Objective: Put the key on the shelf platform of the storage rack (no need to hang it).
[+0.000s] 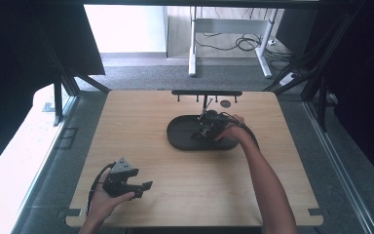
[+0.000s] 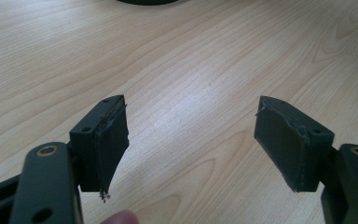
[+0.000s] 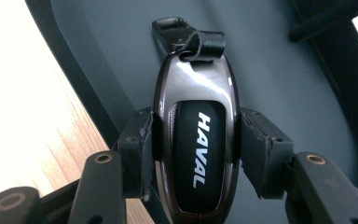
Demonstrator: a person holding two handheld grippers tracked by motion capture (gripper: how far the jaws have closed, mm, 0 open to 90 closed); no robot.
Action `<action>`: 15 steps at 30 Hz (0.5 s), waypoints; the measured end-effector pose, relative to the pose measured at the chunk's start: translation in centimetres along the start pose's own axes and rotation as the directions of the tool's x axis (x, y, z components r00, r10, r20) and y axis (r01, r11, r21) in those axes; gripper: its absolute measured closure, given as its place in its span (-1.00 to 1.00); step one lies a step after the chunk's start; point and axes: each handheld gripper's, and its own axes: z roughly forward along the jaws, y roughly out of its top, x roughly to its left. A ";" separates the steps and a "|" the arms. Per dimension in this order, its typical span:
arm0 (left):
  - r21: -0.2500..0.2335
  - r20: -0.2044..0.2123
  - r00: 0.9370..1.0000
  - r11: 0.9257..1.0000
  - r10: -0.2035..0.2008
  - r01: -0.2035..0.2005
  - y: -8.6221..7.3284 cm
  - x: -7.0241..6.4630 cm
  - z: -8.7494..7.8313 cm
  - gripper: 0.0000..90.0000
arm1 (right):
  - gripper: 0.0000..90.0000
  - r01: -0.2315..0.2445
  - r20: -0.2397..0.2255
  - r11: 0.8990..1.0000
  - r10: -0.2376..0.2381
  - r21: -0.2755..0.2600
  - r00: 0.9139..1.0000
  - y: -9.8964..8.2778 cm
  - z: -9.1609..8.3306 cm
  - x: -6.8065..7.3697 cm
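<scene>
On the table: a light wooden tabletop [image 1: 141,122], roughly square, lies bare over most of its surface, with wide open room on its left half and along the near edge.
Surroundings: grey floor runs past the table's far and side edges; a white desk frame [image 1: 229,29] with loose cables stands well beyond the far edge.
Tray: a dark grey oval plastic tray [image 1: 180,139] sits just right of the table's centre, nearer the far edge than the near one; in the right gripper view its raised rim curves down the left side, with bare wood outside it.
Rack: a thin black bar [image 1: 206,92] with short pegs hanging from it stands along the far edge, just behind the tray.
Left gripper: the left gripper [image 1: 143,189] is held low near the near-left corner, well apart from the tray; in its own view the jaws stand spread wide over bare wood, nothing between the pads [image 2: 109,144].
Right gripper: the right gripper [image 1: 200,132] reaches over the tray's middle, its jaws pinching a key fob at both sides.
Key fob: the glossy dark key fob [image 3: 196,140], printed HAVAL in white, has a short black strap loop [image 3: 205,43] at its top and is held over the tray floor; whether it touches the floor cannot be told.
</scene>
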 end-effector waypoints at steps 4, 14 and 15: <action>-0.003 0.000 1.000 1.000 0.000 0.000 0.0 0.0 0.0 -0.42 | 0.10 -0.001 0.006 1.000 0.001 0.013 1.000 -0.1 0.3 -0.1; -0.005 -0.003 1.000 1.000 -0.001 0.001 0.0 -0.1 0.1 -0.42 | 0.10 -0.020 0.015 0.999 0.020 0.033 1.000 -0.9 1.4 -0.4; -0.003 -0.003 1.000 1.000 0.001 -0.001 0.0 -0.1 0.1 -0.42 | 0.10 -0.020 0.015 0.999 0.020 0.033 1.000 -0.9 1.4 -0.4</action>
